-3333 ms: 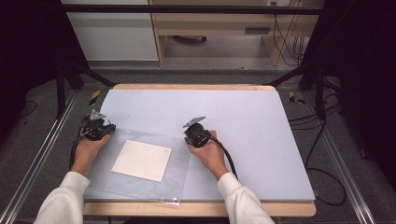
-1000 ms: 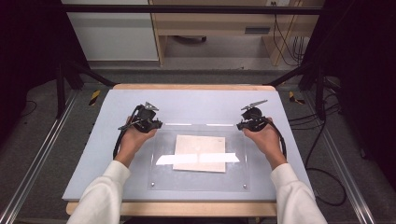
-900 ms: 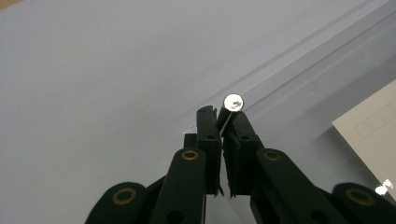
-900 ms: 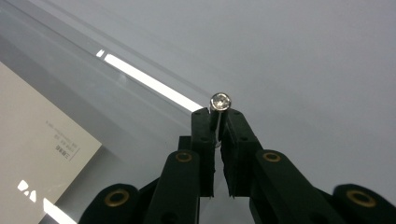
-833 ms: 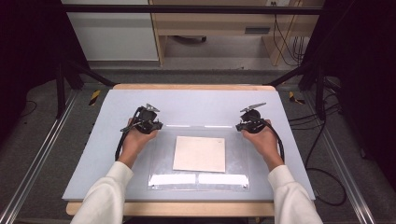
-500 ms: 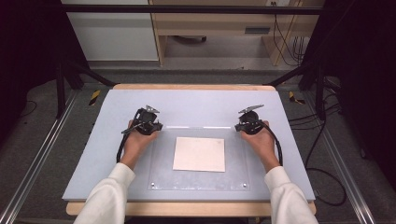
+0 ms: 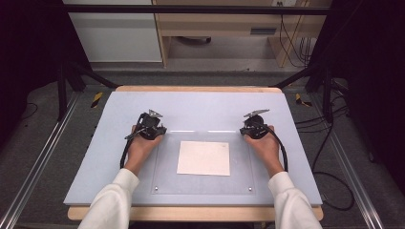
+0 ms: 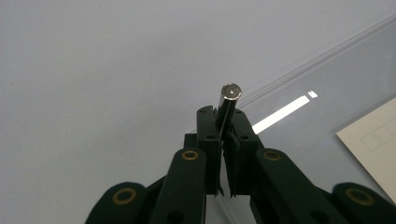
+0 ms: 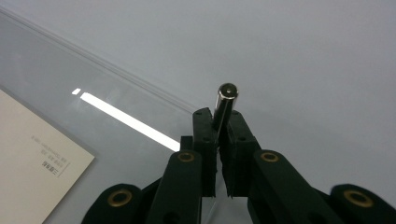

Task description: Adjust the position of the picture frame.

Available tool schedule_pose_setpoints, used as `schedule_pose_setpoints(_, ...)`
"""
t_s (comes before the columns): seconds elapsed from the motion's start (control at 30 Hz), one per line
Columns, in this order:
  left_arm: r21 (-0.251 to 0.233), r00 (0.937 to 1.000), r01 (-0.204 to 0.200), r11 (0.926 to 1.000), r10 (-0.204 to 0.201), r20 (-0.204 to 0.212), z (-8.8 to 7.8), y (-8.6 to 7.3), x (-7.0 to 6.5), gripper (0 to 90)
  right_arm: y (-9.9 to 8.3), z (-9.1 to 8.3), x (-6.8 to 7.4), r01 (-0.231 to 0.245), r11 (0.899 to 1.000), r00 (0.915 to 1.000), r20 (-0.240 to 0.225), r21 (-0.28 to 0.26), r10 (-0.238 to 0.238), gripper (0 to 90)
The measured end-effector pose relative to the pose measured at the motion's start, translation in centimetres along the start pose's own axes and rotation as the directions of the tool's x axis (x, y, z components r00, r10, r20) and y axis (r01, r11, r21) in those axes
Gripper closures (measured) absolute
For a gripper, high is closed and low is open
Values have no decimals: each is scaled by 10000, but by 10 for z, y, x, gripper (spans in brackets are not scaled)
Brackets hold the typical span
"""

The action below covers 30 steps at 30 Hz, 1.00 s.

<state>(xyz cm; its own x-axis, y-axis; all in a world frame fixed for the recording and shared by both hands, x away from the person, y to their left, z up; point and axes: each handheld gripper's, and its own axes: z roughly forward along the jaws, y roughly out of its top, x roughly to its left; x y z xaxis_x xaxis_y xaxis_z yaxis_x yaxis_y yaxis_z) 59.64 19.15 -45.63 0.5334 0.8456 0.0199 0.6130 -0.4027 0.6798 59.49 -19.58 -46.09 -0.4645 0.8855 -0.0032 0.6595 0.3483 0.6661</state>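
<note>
Hand-held gripper (image 8: 223, 140): metal pin (image 8: 228, 105) pointing forward.

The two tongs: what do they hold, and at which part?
Left tongs and right tongs each grip a metal peg at a far corner of the clear sheet.

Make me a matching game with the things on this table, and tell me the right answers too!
Things:
1. paper
2. clear sheet
3. left gripper
4. table

What fits:
A. pale blue-grey top that carries everything
B. shut on a small metal post at a far corner of the see-through cover
C. cream rectangle lying flat under the see-through cover
D. see-through, with small metal studs at its near corners

Pairs: 1-C, 2-D, 3-B, 4-A
</note>
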Motion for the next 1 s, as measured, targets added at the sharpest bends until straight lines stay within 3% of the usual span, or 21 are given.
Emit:
schedule_pose_setpoints(0.33,-56,9999,47,10000,-48,-101,0,-2,-1,845,-1,0,1,-172,9998,9998,36,-88,172,843)
schedule_pose_setpoints(0.5,-278,9995,61,9996,-70,-319,-1,-3,-4,837,-2,-5,1,-523,9956,9985,115,-777,534,749)
schedule_pose_setpoints(0.53,-509,9986,-109,9986,82,-526,-4,-2,-6,814,-2,-8,2,-388,9926,9991,121,-1152,404,693)
schedule_pose_setpoints(0.67,-1038,9963,-185,9944,96,-857,-10,-3,-7,639,-4,-13,5,-223,9860,9995,185,-1652,258,689)
schedule_pose_setpoints(0.7,-1618,9955,-83,9868,-71,-940,-14,-5,-7,594,-5,-15,6,-93,9832,9995,274,-1824,145,695)
schedule_pose_setpoints(0.73,-1618,9955,-83,9868,-71,-940,-14,-5,-7,552,-5,-16,7,-89,9821,9995,266,-1881,142,697)
schedule_pose_setpoints(0.77,-2040,9950,34,9790,-238,-974,-16,-7,-6,501,-5,-16,8,-67,9815,9995,283,-1913,123,713)
schedule_pose_setpoints(0.83,-2172,9950,113,9761,-324,-941,-16,-7,-6,427,-5,-17,10,15,9814,9993,368,-1918,57,741)
schedule_pose_setpoints(0.87,-2345,9947,253,9718,-478,-907,-16,-9,-6,427,-5,-17,10,15,9814,9993,368,-1918,57,741)
schedule_pose_setpoints(0.9,-2549,9957,362,9663,-566,-729,-16,-11,-5,358,-4,-17,12,119,9820,9985,547,-1885,-16,777)
schedule_pose_setpoints(1.0,-2901,9965,441,9560,-627,-550,-17,-14,-5,280,-4,-17,11,-11,9820,9981,596,-1891,126,810)
